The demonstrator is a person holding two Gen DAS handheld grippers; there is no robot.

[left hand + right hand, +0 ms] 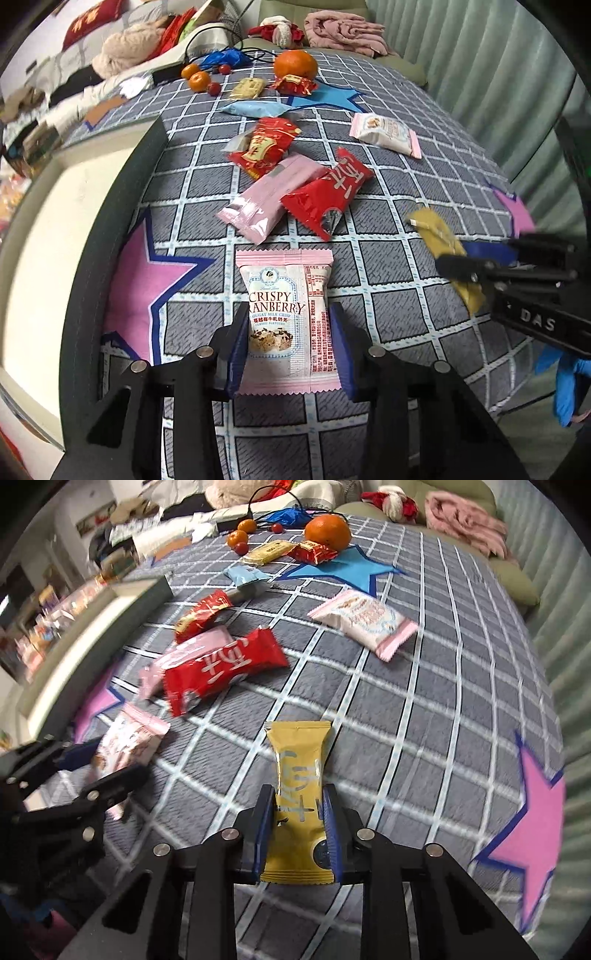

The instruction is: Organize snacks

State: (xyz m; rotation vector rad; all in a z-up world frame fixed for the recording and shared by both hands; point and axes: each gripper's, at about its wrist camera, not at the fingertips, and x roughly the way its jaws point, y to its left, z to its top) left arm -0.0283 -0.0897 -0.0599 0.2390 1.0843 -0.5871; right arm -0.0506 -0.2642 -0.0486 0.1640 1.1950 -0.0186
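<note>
Pink-and-white "Crispy Cranberry" nougat packet (286,321), flat plastic, printed face up, lower centre of the left wrist view. Mustard-yellow plastic snack bar wrapper (301,805), upright lengthwise, lower centre of the right wrist view. Glossy red wrapper with white characters (221,670) overlapping a plain pink packet (173,657), left of centre there.

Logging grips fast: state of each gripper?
Left gripper: shut on the cranberry packet.
Right gripper: shut on the yellow packet.

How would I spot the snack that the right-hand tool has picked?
Start from the grey checked cloth with stars; near its front edge the right gripper has its fingers closed on a mustard-yellow packet. It is the only plain yellow wrapper here; its neighbours are red or pink.
</note>
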